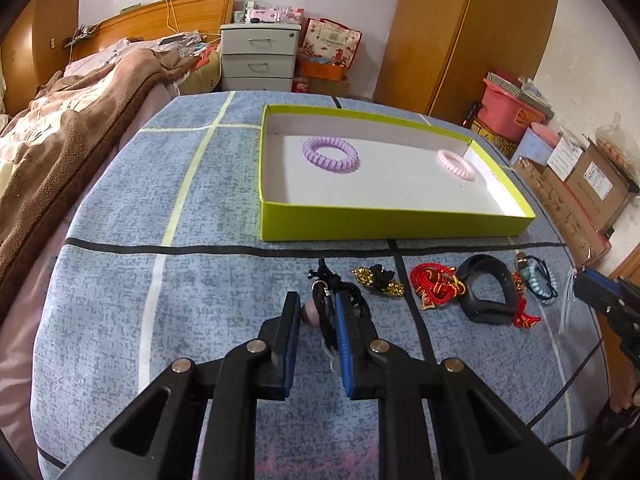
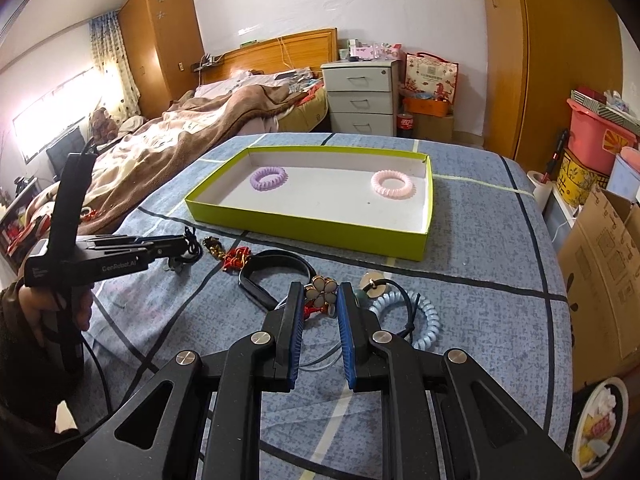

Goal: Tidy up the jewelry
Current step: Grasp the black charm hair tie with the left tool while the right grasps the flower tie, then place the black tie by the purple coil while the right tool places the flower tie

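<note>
The fingers [image 1: 294,320] of the left gripper [image 1: 318,312] stand close together, with a black cord pendant [image 1: 326,304] carrying a pale pink bead between them. The right-hand pad lies against the cord; whether both pads press on it cannot be told from the left wrist view. The pendant rests on the blue patterned cloth of the desk [image 1: 200,280].

The fingers [image 2: 294,308] of the right gripper [image 2: 319,304] are clamped on a flower-shaped hair tie [image 2: 322,294] with cream petals, at the near end of the row of jewelry.

Items on the desk between the grippers:
- gold-and-black ornament [image 1: 380,278]
- red knotted cord [image 1: 434,284]
- black wristband [image 1: 486,294]
- light blue coil hair tie [image 2: 416,318], just beside the right gripper

The green tray [image 1: 380,222] sits beyond the row, apart from it. Inside it lie a purple coil hair tie [image 1: 331,155] toward its left and a pink coil hair tie [image 1: 456,164] toward its right, well apart from each other.

A hand [image 2: 38,308] grips the handle of the left gripper in the right wrist view.
</note>
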Motion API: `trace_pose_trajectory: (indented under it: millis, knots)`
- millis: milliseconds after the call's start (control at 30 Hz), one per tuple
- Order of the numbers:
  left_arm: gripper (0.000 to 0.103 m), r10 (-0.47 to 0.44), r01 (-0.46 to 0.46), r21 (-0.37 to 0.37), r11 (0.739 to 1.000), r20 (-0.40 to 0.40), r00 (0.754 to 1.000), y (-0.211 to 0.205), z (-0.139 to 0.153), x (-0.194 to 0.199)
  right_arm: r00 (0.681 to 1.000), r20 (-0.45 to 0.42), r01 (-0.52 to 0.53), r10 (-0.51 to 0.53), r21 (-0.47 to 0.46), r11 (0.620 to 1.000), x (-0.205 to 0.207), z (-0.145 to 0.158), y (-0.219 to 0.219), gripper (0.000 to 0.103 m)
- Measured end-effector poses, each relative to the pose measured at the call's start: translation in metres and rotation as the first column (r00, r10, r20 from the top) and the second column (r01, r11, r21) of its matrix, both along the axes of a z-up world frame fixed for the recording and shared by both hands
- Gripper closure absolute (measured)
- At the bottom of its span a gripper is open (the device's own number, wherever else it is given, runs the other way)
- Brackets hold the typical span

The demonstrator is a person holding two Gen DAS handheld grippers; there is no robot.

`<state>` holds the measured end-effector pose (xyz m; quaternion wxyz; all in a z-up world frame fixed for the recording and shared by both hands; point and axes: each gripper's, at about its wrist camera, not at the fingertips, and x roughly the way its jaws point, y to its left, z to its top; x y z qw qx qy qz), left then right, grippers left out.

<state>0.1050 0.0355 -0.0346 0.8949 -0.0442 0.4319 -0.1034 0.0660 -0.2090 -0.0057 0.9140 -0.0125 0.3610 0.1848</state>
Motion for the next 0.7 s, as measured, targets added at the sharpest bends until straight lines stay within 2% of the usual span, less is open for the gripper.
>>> trace_pose_trajectory:
  millis: [433,700]
  knots:
    - [0.085,0.003,0.002,-0.072,0.997,0.061,0.998,0.008,0.029,0.001,0.999,0.031,0.029,-0.029,0.003,1.000,0.005,0.018,-0.003,0.086]
    - [0.085,-0.013,0.022,-0.094,0.995,0.098,0.995,0.005,0.054,0.024,0.998,0.031,0.063,-0.063,0.001,0.998,0.036,0.033,-0.001,0.086]
